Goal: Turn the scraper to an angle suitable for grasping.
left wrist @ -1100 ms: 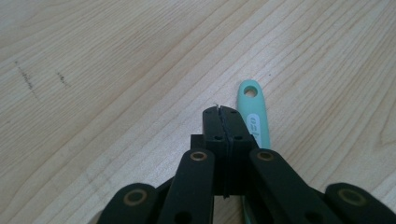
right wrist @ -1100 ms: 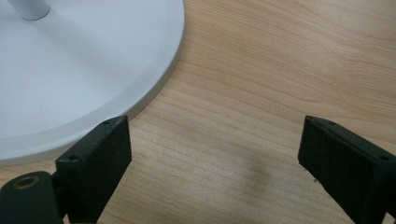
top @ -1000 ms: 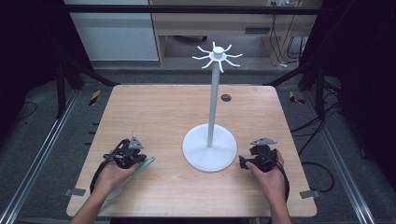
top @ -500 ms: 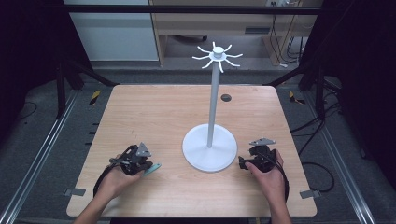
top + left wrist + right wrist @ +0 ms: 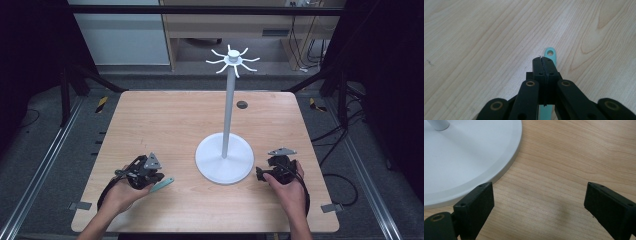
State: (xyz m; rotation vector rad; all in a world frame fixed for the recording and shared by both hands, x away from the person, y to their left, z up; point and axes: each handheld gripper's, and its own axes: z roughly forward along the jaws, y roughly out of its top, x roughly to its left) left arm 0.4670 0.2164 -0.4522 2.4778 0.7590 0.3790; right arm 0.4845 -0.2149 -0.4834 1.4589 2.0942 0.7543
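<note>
Near the counter's front edge, we see the left hand-held gripper clamped on a teal strip, perhaps for the hook stand; the right hand-held gripper gapes empty beside its base.

High view overhead facing forward, gripper views close on table

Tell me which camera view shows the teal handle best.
The left gripper view: the teal handle sits close up, its end hole clear, gripped by the shut left claw. The high view shows it small, poking from that claw over the table.
</note>
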